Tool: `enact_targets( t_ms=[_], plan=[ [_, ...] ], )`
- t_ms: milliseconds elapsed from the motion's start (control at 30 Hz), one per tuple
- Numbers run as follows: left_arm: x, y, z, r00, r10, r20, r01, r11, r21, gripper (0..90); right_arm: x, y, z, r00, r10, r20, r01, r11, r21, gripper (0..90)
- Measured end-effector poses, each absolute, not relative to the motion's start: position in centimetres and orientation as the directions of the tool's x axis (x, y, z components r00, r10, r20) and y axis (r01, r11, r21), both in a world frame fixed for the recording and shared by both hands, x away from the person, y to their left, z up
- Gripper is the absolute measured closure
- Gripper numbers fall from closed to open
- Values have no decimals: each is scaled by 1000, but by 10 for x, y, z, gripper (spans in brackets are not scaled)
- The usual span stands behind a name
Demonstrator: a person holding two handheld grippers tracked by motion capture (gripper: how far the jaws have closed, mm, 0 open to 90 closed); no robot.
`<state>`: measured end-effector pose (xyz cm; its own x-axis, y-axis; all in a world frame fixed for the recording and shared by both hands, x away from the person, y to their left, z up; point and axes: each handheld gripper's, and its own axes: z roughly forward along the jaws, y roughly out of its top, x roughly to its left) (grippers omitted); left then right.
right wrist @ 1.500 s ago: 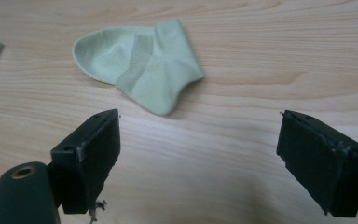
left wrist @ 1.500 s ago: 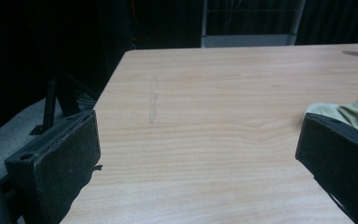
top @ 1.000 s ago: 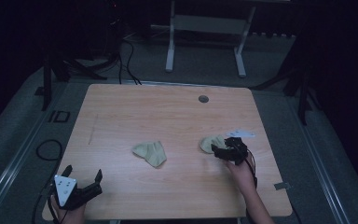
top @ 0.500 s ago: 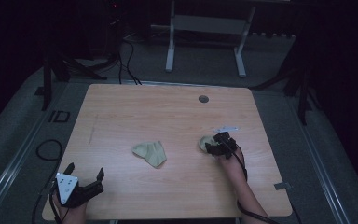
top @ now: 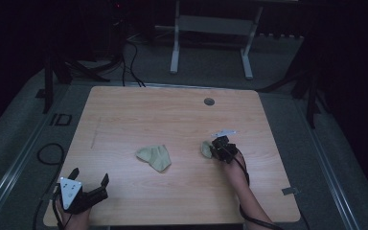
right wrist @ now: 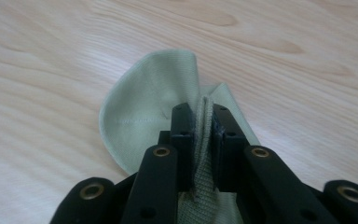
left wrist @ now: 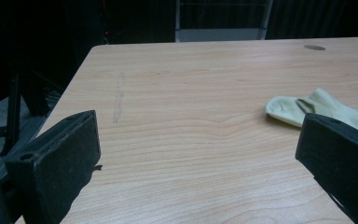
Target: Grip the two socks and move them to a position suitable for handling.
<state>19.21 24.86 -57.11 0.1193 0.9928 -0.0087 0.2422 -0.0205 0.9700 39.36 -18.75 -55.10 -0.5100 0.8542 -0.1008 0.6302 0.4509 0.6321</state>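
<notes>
Two pale green socks lie on the wooden table (top: 172, 115). One sock (top: 155, 156) (left wrist: 317, 107) rests flat near the table's middle. The other sock (top: 205, 149) (right wrist: 144, 112) lies to the right of it, and my right gripper (top: 216, 148) (right wrist: 204, 114) has just been closing on it: its jaws now pinch a raised fold of the fabric between them. My left gripper (top: 88, 181) (left wrist: 200, 154) sits at the table's near left corner, open, with nothing between its jaws.
A round grommet hole (top: 209, 101) (left wrist: 314, 47) sits near the table's far edge. A white metal stand (top: 211, 28) rises on the floor beyond the table. Cables (top: 129, 52) lie on the dark floor at the far left.
My right gripper moved left and down onto the right sock, and its jaws went from apart to shut on the fabric. The left gripper stayed in place.
</notes>
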Motion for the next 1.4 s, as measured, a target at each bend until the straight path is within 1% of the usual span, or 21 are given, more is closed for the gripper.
enact_targets(
  t_ms=[200,233,367,467,567,633,700,733,800,900,933,1000,1067,1133,1167,1233,1267,1300,1400],
  plan=[
    [194,247,-571,123,992,-13,238,-17,971,0,379,-179,-539,-543,838,-60,611,442,657,815],
    [194,247,-570,125,992,-11,236,-19,971,0,368,-175,-533,-554,831,-47,601,438,668,814],
    [193,245,-570,136,991,-16,228,-15,974,0,345,-167,-524,-589,808,-27,569,438,696,814],
    [194,243,-570,144,989,-12,228,-21,973,0,325,-160,-518,-621,783,-33,537,456,710,814],
    [195,239,-571,129,992,10,243,-42,969,0,304,-155,-512,-630,776,-8,543,448,710,813],
    [193,238,-570,131,991,-5,229,-25,973,24,290,-154,-509,-625,780,35,556,412,722,813],
    [193,236,-570,135,991,-8,224,-23,974,25,275,-149,-510,-633,774,18,546,429,720,813],
    [193,234,-571,149,989,-5,221,-28,975,24,268,-148,-511,-634,773,26,547,424,721,813],
    [192,230,-571,178,984,2,223,-42,974,24,255,-143,-515,-638,770,9,541,440,717,813],
    [192,223,-568,244,970,-12,254,-52,966,24,242,-140,-524,-631,776,-9,545,451,707,813],
    [191,220,-567,258,966,-8,265,-63,962,23,240,-140,-527,-625,781,-1,556,446,702,813],
    [190,213,-565,294,956,1,274,-85,958,24,237,-139,-535,-599,800,-34,563,451,692,813],
    [190,205,-563,330,944,12,285,-112,952,22,237,-141,-542,-583,812,-32,579,443,684,813],
    [189,197,-563,363,932,22,291,-136,947,22,237,-142,-547,-554,829,-76,571,446,690,808],
    [188,193,-563,379,925,23,291,-143,946,22,238,-143,-550,-558,827,-64,579,444,684,798],
    [187,184,-562,411,911,32,297,-167,940,22,242,-142,-560,-594,804,-20,602,462,651,723],
    [187,179,-562,424,904,47,299,-188,935,24,241,-141,-560,-591,806,-28,596,460,659,693],
    [187,174,-562,430,901,53,306,-201,930,28,240,-139,-561,-592,805,-30,594,462,658,605],
    [186,161,-563,469,881,60,306,-226,925,39,236,-132,-564,-582,812,-48,584,458,670,501]
  ],
)
